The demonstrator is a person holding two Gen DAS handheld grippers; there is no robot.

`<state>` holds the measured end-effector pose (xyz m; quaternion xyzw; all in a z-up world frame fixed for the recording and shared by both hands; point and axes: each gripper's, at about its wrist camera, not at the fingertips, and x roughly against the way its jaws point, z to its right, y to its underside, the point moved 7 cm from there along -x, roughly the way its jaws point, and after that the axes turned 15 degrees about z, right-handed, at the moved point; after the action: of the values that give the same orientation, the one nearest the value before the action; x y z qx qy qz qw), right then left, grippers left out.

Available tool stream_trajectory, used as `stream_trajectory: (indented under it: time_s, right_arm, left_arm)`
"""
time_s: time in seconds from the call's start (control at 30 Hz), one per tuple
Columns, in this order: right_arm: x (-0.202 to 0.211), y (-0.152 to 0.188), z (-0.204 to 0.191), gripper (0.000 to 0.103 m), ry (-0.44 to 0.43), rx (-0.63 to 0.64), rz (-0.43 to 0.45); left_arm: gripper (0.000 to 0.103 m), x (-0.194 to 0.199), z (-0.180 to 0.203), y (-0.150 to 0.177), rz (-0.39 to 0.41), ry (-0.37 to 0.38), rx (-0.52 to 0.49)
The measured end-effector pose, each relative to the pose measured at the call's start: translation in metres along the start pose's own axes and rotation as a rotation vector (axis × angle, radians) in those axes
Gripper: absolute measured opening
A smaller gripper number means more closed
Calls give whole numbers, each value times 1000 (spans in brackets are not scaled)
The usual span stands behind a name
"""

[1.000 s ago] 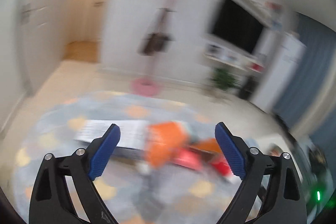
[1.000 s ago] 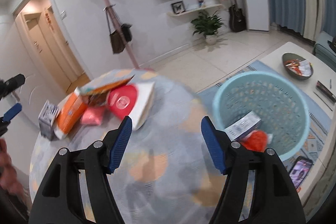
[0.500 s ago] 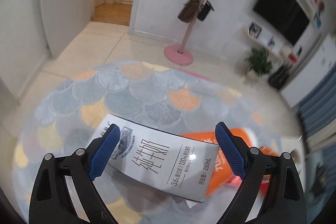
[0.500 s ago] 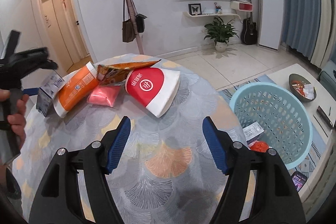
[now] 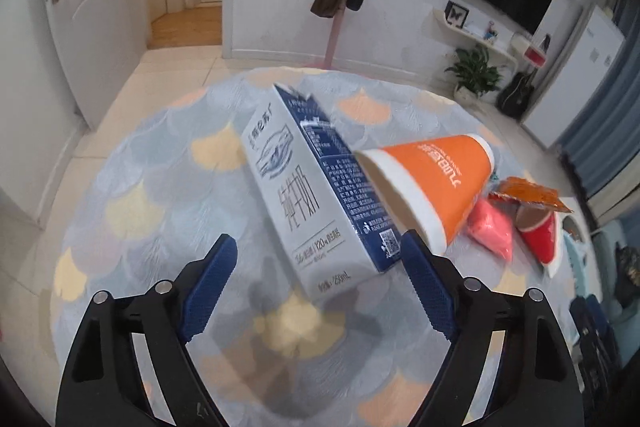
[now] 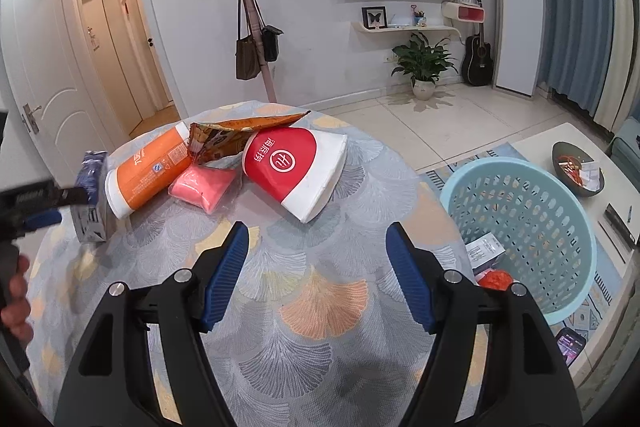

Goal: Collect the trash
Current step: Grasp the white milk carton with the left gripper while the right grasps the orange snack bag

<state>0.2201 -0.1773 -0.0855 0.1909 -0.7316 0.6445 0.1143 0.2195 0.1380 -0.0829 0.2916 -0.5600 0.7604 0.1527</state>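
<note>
**Left claw closing in over milk carton; right claw parted and empty**

The left gripper [image 5: 316, 263] is seen with jaws apart, just narrowed, nothing pressed between them; the milk carton [image 5: 304, 187] lies at frame centre just beyond the tips. An orange cup [image 5: 432, 183] is touching it at right. The right gripper [image 6: 316, 259] is held parted, empty, above the tablecloth [image 6: 320, 307]. A red cup [image 6: 296, 167] lies above centre; the blue basket [image 6: 520, 223] stands at right.
</note>
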Motion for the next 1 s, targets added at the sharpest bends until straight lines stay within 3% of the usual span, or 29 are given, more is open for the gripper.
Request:
stream_trajectory:
  time_s: [0.1,0.23,0.37,0.4,0.47,0.5,0.53,0.67,0.83,0.93,1.0]
  right_arm:
    - [1,0,-1,68,9,6,3]
    - [0,0,-2,69,17,16,0]
    - [2,0,-4,69,5,24,5]
    - [3,1,-5,69,-1,30,6]
    - [3,1,-8,70,-9,41,7]
    - [4,1,-10,70,-14,52,8]
    - [4,1,-12,70,-23,59,7]
    - [-3,1,-24,70,-102,60,-55]
    - [-17,-31,-40,70,-186,-15,-83]
    - [-36,-44,-52,70,-207,-19,-117]
    - [-50,-46,-53,70,-227,-101,-170]
  left_arm:
    - [81,10,-12,0,12,1,29]
    - [88,7,-12,-8,32,18,83]
    - [88,-17,-13,-9,22,-52,115]
    - [86,-21,-14,-8,21,-52,127]
    - [67,-27,-13,-3,25,-41,128]
    - [64,-28,-12,0,22,-32,123]
    - [55,-28,-10,3,31,9,135]
    - [42,-15,-10,7,123,52,135]
    - [42,-6,-8,19,230,105,148]
    - [41,-2,1,18,251,118,113]
    - [41,-2,4,19,248,125,107]
